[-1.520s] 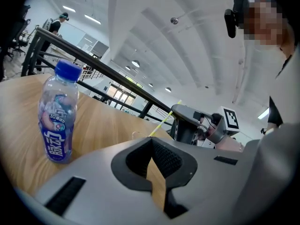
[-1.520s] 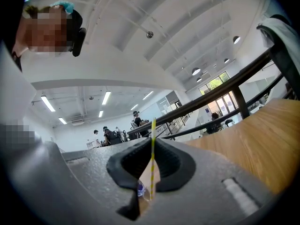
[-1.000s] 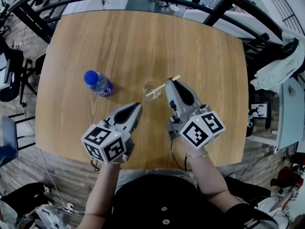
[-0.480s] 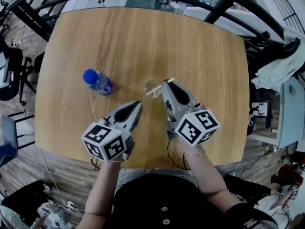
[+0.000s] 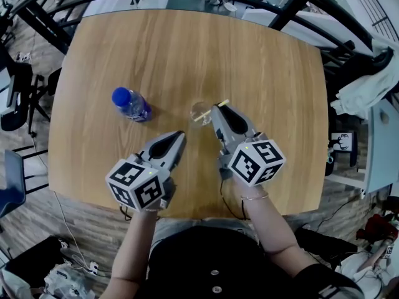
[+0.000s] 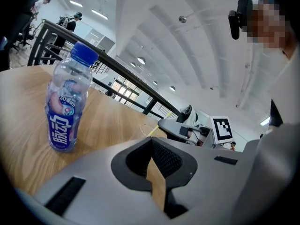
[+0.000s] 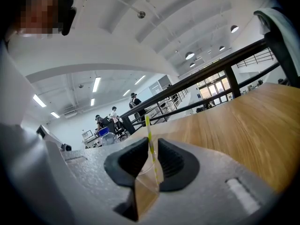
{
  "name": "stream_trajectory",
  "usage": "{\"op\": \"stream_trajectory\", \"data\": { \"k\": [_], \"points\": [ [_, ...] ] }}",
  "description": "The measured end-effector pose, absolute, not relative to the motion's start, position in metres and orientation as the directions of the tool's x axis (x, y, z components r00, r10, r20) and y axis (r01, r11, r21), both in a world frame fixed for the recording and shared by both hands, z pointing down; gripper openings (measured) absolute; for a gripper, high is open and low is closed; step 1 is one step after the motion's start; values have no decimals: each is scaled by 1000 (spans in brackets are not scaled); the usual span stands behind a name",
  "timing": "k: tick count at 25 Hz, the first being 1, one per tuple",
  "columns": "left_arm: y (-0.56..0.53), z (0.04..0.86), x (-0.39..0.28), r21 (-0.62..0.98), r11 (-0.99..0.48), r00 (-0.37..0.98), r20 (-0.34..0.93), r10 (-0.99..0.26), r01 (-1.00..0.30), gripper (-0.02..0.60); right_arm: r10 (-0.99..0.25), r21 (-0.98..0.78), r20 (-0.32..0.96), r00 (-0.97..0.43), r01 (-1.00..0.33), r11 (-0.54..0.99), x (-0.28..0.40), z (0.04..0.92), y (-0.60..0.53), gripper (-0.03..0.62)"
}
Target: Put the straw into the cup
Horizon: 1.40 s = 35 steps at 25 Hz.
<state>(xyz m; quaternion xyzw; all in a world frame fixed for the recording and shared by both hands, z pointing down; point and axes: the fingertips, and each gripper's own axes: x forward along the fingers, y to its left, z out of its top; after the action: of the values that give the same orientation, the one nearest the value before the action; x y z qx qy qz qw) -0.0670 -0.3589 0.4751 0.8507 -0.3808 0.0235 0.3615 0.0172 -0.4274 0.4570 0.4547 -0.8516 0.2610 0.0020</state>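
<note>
The yellow straw [image 5: 212, 108] is seen leaning in the clear cup [image 5: 199, 113], between the opening jaws of the right gripper [image 5: 216, 109] — not squeezed. It is judged light, bendy and easily crushed — best pinched softly near the middle. The left gripper [image 5: 181, 136] is closed, empty.

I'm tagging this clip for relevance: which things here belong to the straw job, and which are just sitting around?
Job: straw; clear cup; right gripper, jaws opening with the straw between them.
Lying about: blue-capped bottle; left gripper, shut and empty.
</note>
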Motion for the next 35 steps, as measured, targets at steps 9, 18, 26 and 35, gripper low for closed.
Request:
{"op": "stream_trajectory", "data": {
  "k": [9, 18, 26, 35],
  "points": [
    [-348, 468, -65, 588, -460, 711, 311, -631, -665, 17, -795, -444, 253, -551, -796, 411, 27, 454, -421, 167],
    [-335, 447, -74, 553, -479, 698, 296, -652, -682, 17, -788, -466, 124, -604, -736, 491, 22, 402, -392, 158],
    [-317, 413, -72, 526, -540, 715, 208, -667, -657, 17, -753, -480, 35, -658, -671, 564, 19, 365, -356, 84],
    [-297, 384, -64, 483, -602, 737, 148, -659, -635, 17, -729, -353, 10, -684, -685, 638, 15, 335, -312, -2]
  ]
}}
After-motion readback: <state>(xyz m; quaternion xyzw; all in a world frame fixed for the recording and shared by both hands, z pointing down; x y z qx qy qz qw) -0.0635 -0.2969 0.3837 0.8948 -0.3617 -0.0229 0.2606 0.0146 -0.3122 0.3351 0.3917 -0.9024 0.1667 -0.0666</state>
